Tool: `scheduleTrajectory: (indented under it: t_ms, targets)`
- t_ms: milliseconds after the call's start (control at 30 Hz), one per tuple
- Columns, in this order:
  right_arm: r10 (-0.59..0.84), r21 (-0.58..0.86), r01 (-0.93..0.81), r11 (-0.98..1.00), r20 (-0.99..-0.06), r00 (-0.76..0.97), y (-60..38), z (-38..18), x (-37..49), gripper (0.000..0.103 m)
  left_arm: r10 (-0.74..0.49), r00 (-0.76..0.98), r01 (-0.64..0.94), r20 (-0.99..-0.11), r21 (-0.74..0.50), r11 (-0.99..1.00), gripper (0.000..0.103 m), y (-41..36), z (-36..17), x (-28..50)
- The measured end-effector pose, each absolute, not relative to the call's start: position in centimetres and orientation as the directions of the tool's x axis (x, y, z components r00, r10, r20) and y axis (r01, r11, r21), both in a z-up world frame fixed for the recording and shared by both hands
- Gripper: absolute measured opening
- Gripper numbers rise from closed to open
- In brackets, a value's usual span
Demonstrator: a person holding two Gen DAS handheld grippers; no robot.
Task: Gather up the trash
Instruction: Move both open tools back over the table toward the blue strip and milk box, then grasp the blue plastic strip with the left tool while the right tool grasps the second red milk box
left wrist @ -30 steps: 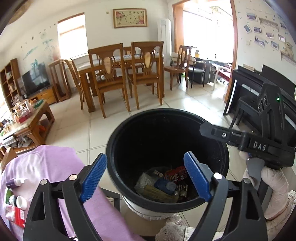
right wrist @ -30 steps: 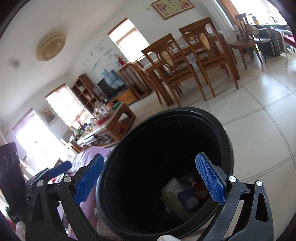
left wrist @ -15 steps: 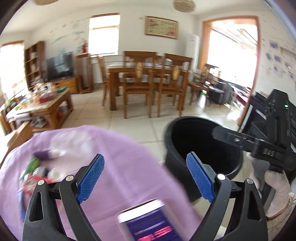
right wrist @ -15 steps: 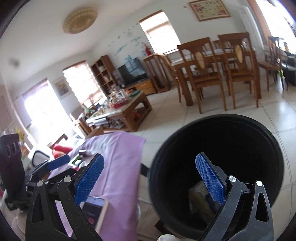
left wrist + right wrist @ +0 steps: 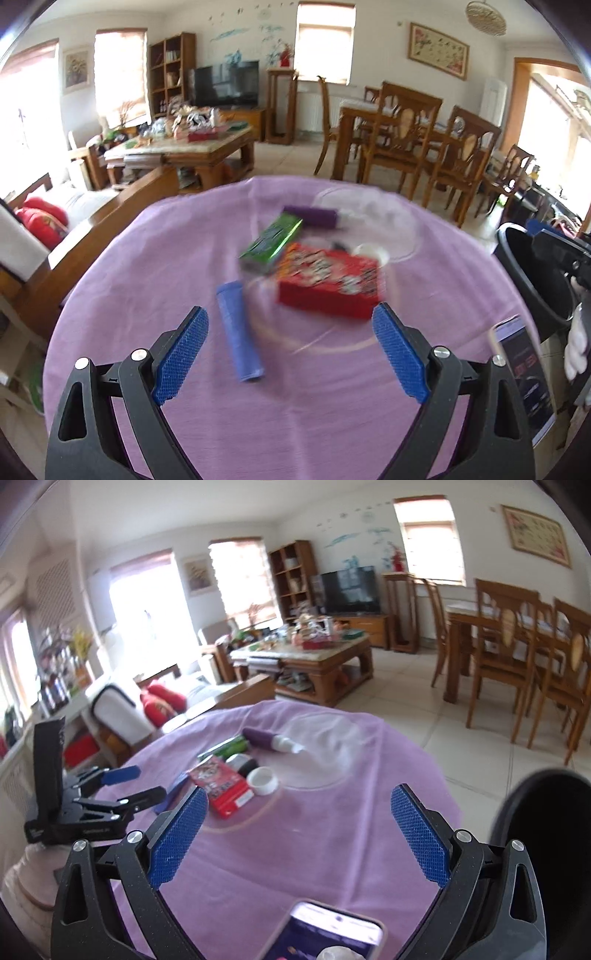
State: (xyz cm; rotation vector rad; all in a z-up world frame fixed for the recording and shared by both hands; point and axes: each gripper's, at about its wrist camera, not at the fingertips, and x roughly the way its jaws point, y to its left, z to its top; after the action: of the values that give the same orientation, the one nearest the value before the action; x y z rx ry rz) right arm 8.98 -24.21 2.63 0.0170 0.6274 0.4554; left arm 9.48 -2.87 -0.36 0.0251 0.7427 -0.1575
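Note:
On the purple-clothed table [image 5: 155, 258] lie a red box [image 5: 327, 282], a green packet [image 5: 271, 238], a purple tube [image 5: 314, 217] and a blue roll [image 5: 239, 330]. The same red box [image 5: 221, 784], purple tube [image 5: 266, 738], green packet [image 5: 227, 747] and a white cap [image 5: 263, 780] show in the right wrist view. My left gripper [image 5: 290, 354] hovers open just short of the blue roll, holding nothing. My right gripper [image 5: 299, 836] is open over bare cloth. The black bin [image 5: 546, 834] stands at the table's right.
A phone [image 5: 325, 936] lies on the cloth near the front edge; the same phone [image 5: 524, 373] appears at right. Beyond are a cluttered coffee table [image 5: 184, 151], a sofa [image 5: 44, 221], dining chairs [image 5: 399, 147] and tiled floor [image 5: 406, 701].
Both grippers have swung left, away from above the black bin, and now face the purple table and its items. Both stay open and hold nothing.

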Motion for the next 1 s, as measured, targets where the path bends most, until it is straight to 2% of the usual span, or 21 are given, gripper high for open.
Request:
scheduleTrajectory:
  t_ms: [100,200,333,433,567,600,667,700,900,1000]
  targets:
    - [0.405,0.056,-0.473,0.879,-0.612,0.679,-20.1,1.9,10.2,0.098,-0.092,0.678,0.119,-0.729,-0.014,0.993,0.087,-0.9,-2.0,10.1]
    - [0.387,-0.039,-0.542,0.84,-0.655,0.648,-16.0,1.1,11.3,0.098,-0.112,0.611,0.121,-0.783,-0.047,0.992,0.074,0.9,-3.4,10.8]
    - [0.372,-0.115,-0.619,0.777,-0.709,0.599,-11.9,-0.3,12.8,0.097,-0.114,0.576,0.134,-0.81,-0.044,0.99,0.065,1.9,-4.1,10.9]
    - [0.357,-0.137,-0.649,0.749,-0.742,0.568,-9.7,-1.5,14.1,0.094,-0.114,0.573,0.145,-0.812,-0.036,0.989,0.062,2.3,-4.2,11.1]
    - [0.334,-0.156,-0.664,0.731,-0.768,0.547,-8.1,-2.9,15.2,0.085,-0.125,0.573,0.156,-0.81,-0.041,0.987,0.059,2.6,-3.9,10.9]
    - [0.327,-0.158,-0.666,0.729,-0.775,0.541,-7.6,-3.2,15.5,0.082,-0.115,0.574,0.156,-0.81,-0.03,0.987,0.054,2.8,-3.9,10.8]
    - [0.303,-0.165,-0.665,0.728,-0.793,0.528,-7.1,-3.9,16.0,0.065,-0.097,0.578,0.155,-0.81,-0.008,0.988,0.044,2.9,-3.6,10.7]
    - [0.287,-0.165,-0.661,0.732,-0.804,0.52,-7.1,-4.3,16.3,0.063,-0.091,0.58,0.153,-0.81,-0.002,0.988,0.039,3.1,-3.6,10.7]
    - [0.27,-0.172,-0.659,0.732,-0.815,0.512,-6.7,-4.6,16.6,0.061,-0.063,0.586,0.169,-0.808,0.046,0.985,0.023,3.4,-3.4,11.2]
    - [0.267,-0.166,-0.671,0.722,-0.828,0.492,-6.3,-4.4,16.4,0.056,-0.081,0.584,0.191,-0.808,0.04,0.981,0.014,3.3,-3.3,11.2]
